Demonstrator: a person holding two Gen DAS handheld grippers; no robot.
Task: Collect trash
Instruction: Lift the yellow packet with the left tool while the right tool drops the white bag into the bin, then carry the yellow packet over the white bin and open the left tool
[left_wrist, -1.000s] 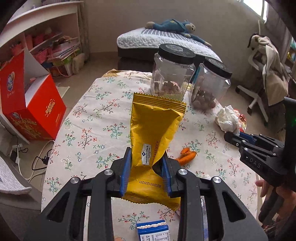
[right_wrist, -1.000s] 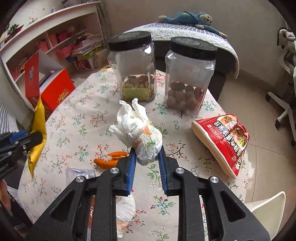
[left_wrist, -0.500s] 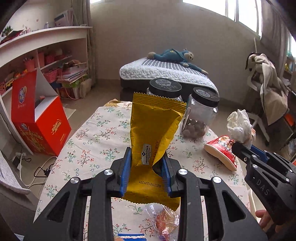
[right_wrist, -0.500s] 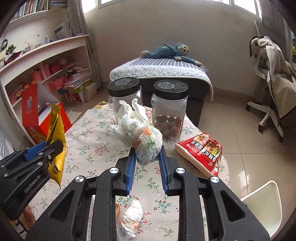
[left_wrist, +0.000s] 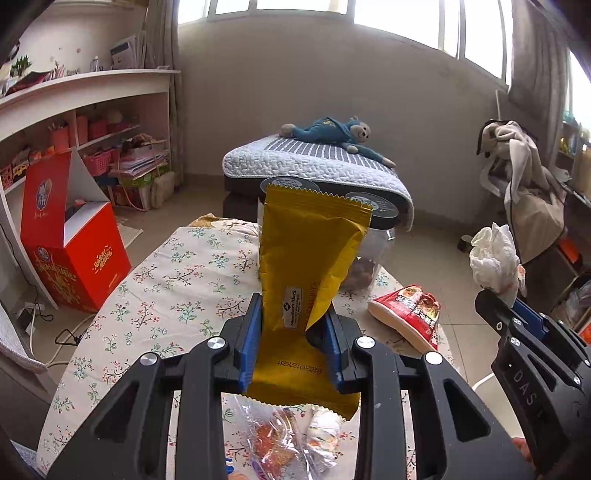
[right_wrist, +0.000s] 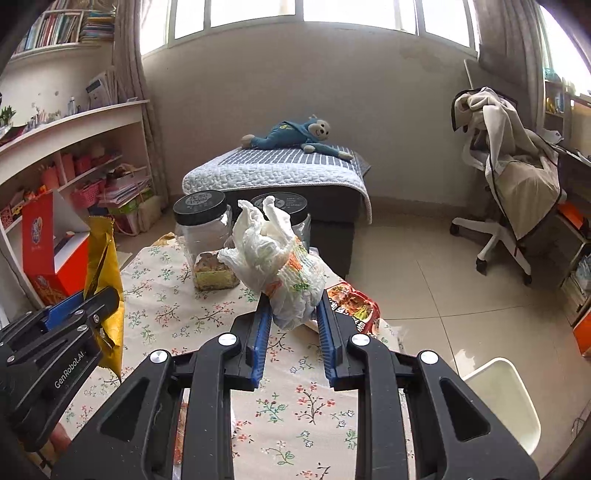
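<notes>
My left gripper (left_wrist: 293, 325) is shut on a yellow snack wrapper (left_wrist: 308, 258) and holds it upright above the floral table (left_wrist: 177, 288). My right gripper (right_wrist: 291, 314) is shut on a crumpled white tissue wad (right_wrist: 280, 258), also raised above the table. Each gripper shows in the other's view: the right one with the tissue (left_wrist: 495, 258) at the right edge, the left one with the wrapper (right_wrist: 105, 266) at the left edge. A red snack bag (left_wrist: 410, 314) lies on the table's right side. A clear plastic wrapper (left_wrist: 280, 439) and a crumpled tissue (left_wrist: 323, 435) lie near the front.
Two clear jars with black lids (right_wrist: 201, 236) stand at the table's far end. A red open box (left_wrist: 70, 243) stands on the floor at left, by shelves. A bed with a blue plush monkey (right_wrist: 291, 134) lies behind. An office chair (right_wrist: 513, 192) and a white bin (right_wrist: 502, 398) are at right.
Both grippers have risen and tilted up with their loads, so the table looks lower and farther. The orange scraps and blue-white packet have dropped out of view.
</notes>
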